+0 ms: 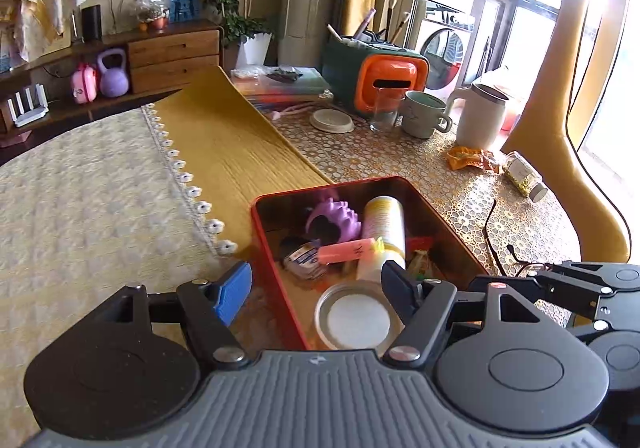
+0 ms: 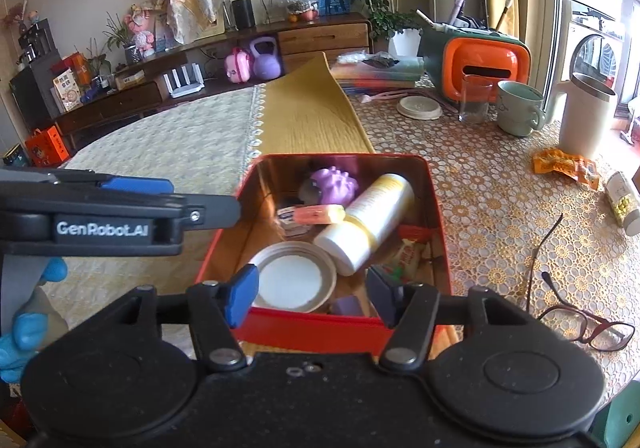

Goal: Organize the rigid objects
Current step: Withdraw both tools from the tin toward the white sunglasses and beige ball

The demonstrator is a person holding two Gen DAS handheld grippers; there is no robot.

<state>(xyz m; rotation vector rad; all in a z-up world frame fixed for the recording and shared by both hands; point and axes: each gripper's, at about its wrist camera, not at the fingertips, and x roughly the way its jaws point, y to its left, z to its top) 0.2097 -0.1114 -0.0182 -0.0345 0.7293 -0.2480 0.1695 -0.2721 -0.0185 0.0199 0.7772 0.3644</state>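
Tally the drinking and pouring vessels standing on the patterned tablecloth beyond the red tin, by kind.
Clear drinking glass: 1
Pale green ceramic mug: 1
White lidless jug with handle: 1
Total: 3

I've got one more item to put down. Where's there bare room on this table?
Free: the yellow runner beyond the red tin, and the white quilted cloth beside it. Crowded: the tin's inside, and the lace cloth by the glasses and mugs.

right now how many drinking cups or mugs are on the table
3: a clear glass before the orange box, a green mug beside it, a white lidded mug farther right. Others may be hidden.
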